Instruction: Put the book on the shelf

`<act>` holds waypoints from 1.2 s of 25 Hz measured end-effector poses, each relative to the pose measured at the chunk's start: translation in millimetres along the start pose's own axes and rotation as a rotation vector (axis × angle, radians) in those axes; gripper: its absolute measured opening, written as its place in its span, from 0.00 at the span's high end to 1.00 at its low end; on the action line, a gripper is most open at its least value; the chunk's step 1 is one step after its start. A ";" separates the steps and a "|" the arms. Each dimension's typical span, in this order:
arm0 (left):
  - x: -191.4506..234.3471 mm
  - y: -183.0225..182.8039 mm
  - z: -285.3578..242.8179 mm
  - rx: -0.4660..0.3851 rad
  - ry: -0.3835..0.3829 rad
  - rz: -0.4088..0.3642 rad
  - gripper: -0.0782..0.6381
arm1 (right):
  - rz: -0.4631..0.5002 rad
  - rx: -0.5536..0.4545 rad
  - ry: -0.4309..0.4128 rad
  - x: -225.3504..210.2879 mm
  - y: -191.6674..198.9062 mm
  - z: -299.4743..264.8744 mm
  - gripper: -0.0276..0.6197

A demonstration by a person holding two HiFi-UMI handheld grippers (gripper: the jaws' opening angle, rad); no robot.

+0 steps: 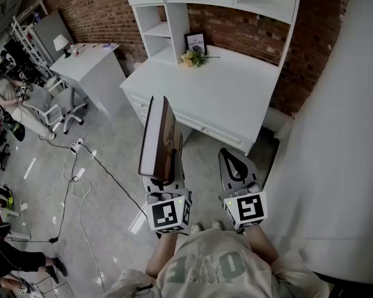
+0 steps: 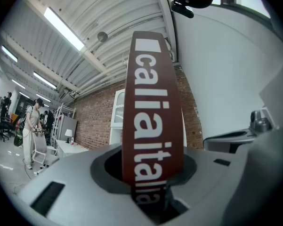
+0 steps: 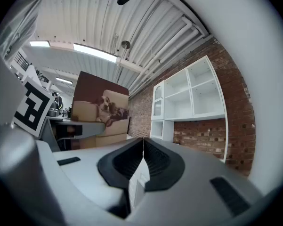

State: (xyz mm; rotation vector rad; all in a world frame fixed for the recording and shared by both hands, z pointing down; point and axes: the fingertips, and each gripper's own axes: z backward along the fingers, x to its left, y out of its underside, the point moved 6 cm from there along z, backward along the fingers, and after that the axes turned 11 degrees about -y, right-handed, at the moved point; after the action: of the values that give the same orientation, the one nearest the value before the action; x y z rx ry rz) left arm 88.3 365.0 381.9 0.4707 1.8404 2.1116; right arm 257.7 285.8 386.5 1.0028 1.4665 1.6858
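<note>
Book held upright in left gripper, lower edge seated in the jaw gap, spine toward the holder. Page block on the left face, cover with dog photograph on the right face. Spine red-brown with white lettering, as seen in left gripper view. Jaws spread to the thickness of the volume and clamped on it.

Right gripper just beside, to the right of the book, at about the same level. Jaws fully together, nothing between them.

Position of book: in the air above grey floor, on the near side of white desk, not touching it. Well apart from white shelf unit at the far edge of that desk, against brick wall. Open compartments of the unit white, with no books visible in them.

On the desk top, at the foot of the unit: small framed picture, upright, and bunch of flowers just in front of it on the near side.

Far left: second white desk with small lamp, office chair beside it. Black cables loose across the floor at left.

Marker cube at the near end of each gripper, close to the holder's shirt.
</note>
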 end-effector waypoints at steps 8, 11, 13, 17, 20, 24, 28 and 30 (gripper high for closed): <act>8.7 -2.8 -0.1 -0.015 -0.001 0.011 0.67 | 0.038 0.034 0.000 4.6 0.5 -6.1 0.93; 16.0 0.2 0.6 -0.009 -0.011 0.015 0.67 | 0.003 0.046 0.003 6.6 6.1 -10.0 0.93; 21.9 0.5 1.1 -0.003 -0.017 0.019 0.67 | -0.018 0.038 0.012 7.7 6.2 -13.0 0.93; 38.1 1.5 2.0 0.005 -0.032 0.025 0.67 | 0.010 0.024 0.003 17.1 -0.2 -23.1 0.93; 54.1 4.3 1.5 0.008 -0.041 0.028 0.67 | 0.000 0.016 0.002 26.3 -0.7 -33.2 0.93; 77.4 9.4 3.0 0.012 -0.051 0.017 0.67 | -0.030 0.015 -0.005 42.2 5.9 -50.1 0.93; 103.4 16.6 0.2 0.019 -0.081 0.018 0.67 | -0.013 0.005 -0.014 53.7 4.2 -71.8 0.93; 113.9 19.3 -5.1 0.024 -0.098 0.022 0.67 | -0.003 0.000 -0.012 53.9 2.9 -79.4 0.93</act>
State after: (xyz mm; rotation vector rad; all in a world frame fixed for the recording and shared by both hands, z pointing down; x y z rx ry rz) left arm -16.7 406.8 405.8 0.5916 1.8156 2.0448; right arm 162.2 295.3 390.1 1.0083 1.4590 1.6745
